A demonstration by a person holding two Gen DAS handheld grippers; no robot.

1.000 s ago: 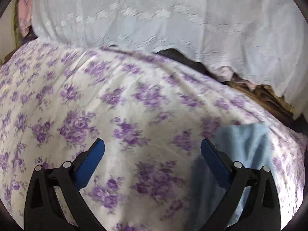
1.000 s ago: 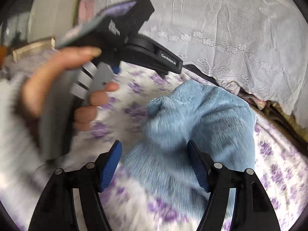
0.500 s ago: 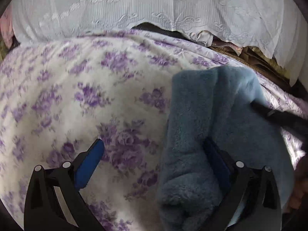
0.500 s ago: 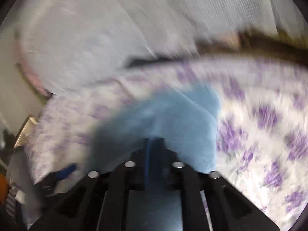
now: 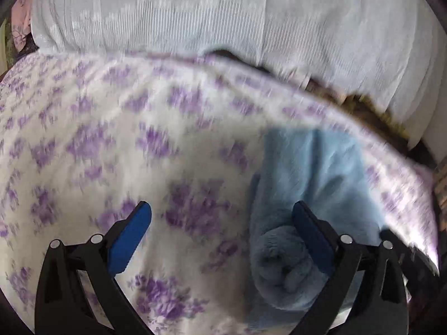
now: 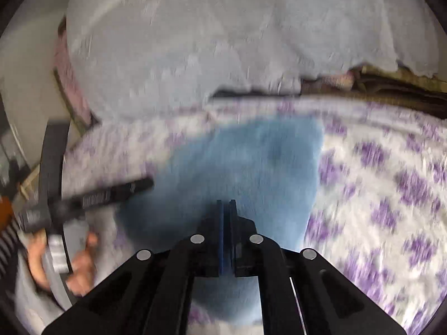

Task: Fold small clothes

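1. Right now a fluffy light blue garment [image 5: 315, 173] lies on a bed covered with a white sheet with purple flowers [image 5: 139, 139].
2. It lies near the far edge of the flower sheet, toward the right side in the left wrist view.
3. Its near end is bunched into a soft lump [image 5: 282, 262], and that lump looks darker and more grey than the rest.
4. The left claw [image 5: 222, 237] stands wide open over the flower sheet.
5. Its right blue pad [image 5: 310, 237] is just beside the lump of the blue garment, maybe touching it, but the pads do not squeeze anything.
6. Its left blue pad [image 5: 130, 240] is over bare flower sheet, well apart from the garment.
7. The right claw [image 6: 226, 209] is squeezed tight, with the two blue pads pressed together.
8. It sits right over the near part of the blue garment [image 6: 251, 167], and the cloth goes under the tips.
9. I cannot tell for sure if a bit of cloth is pinched between the pads, because the picture is blurry.
10. In the right wrist view, a hand [image 6: 78, 268] holds the handle of the left claw [image 6: 97, 195], off to the left of the garment.
11. Behind the flower sheet hangs a white lace cloth [image 5: 223, 14].
12. Something brown [image 5: 363, 106] shows under the lace cloth, past the far edge of the flower sheet.
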